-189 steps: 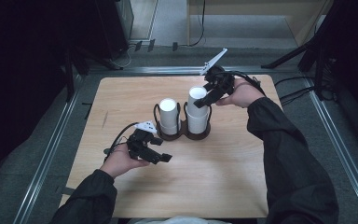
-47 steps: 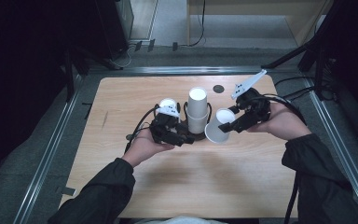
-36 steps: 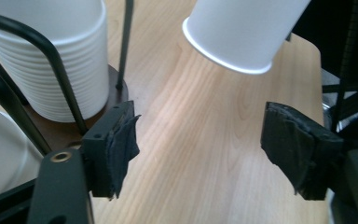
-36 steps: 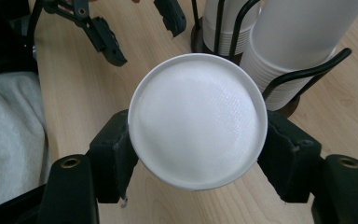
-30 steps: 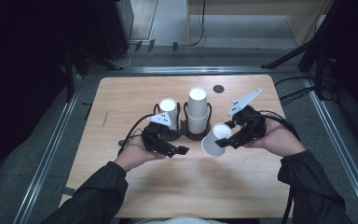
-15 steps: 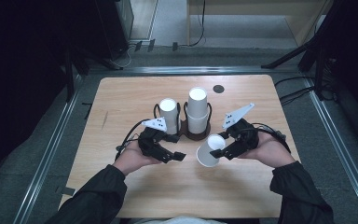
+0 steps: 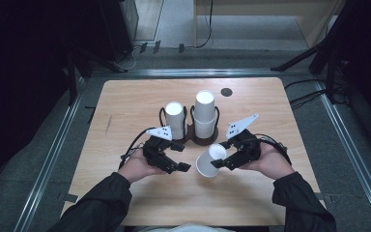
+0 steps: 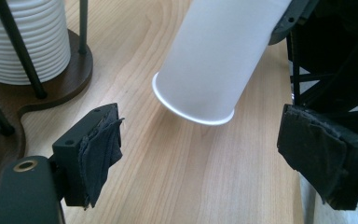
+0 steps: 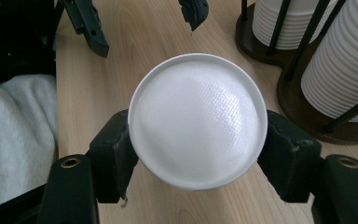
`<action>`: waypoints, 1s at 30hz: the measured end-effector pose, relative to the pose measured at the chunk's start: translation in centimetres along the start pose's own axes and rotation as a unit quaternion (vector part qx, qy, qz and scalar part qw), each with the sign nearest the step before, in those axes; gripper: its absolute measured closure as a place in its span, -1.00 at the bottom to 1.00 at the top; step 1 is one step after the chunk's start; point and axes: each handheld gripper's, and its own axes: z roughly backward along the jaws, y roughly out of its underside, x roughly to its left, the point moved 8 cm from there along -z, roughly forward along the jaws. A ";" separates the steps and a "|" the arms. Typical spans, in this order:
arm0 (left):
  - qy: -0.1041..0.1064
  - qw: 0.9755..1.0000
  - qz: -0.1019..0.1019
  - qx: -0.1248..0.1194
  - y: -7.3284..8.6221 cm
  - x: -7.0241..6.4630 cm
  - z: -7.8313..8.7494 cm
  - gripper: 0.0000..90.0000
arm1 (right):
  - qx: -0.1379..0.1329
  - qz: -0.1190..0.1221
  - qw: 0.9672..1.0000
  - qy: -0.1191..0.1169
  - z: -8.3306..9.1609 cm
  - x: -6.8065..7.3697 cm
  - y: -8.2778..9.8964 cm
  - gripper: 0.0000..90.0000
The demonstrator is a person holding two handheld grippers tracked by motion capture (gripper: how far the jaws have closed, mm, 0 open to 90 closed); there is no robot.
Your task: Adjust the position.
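White paper is what your right tool (image 7: 221, 163) is pinching: a single cup (image 7: 210, 160), clamped across its closed base so the open mouth points away from you and tips down toward the worktop (image 7: 125, 101). That leaves the rim free to meet the wood or your other hand. Taking the cup holder (image 7: 189, 137) as landmark, the cup hangs just in front of it, apart from both stacks (image 7: 204, 114). Your left tool (image 7: 181, 158), also in front of the holder and left of the cup, has just been spreading its jaws; nothing sits between them, though the cup's mouth lies ahead in the left gripper view.
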 end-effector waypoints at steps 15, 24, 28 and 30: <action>0.011 1.000 -0.020 -0.012 0.1 -0.3 -0.7 -0.72 | -0.033 0.008 0.999 -0.037 -1.5 1.5 -2.6 -0.26; -0.003 0.999 -0.042 -0.008 0.1 -0.7 -1.4 -0.72 | -0.043 0.002 0.998 -0.049 -2.0 2.0 -3.7 -0.26; -0.001 0.999 -0.048 -0.010 0.0 -1.0 -1.7 -0.71 | -0.051 -0.002 0.997 -0.053 -1.9 2.2 -4.0 -0.26; -0.003 0.998 -0.058 -0.013 -0.1 -1.1 -1.7 -0.67 | -0.053 -0.003 0.997 -0.055 -1.9 2.2 -4.1 -0.26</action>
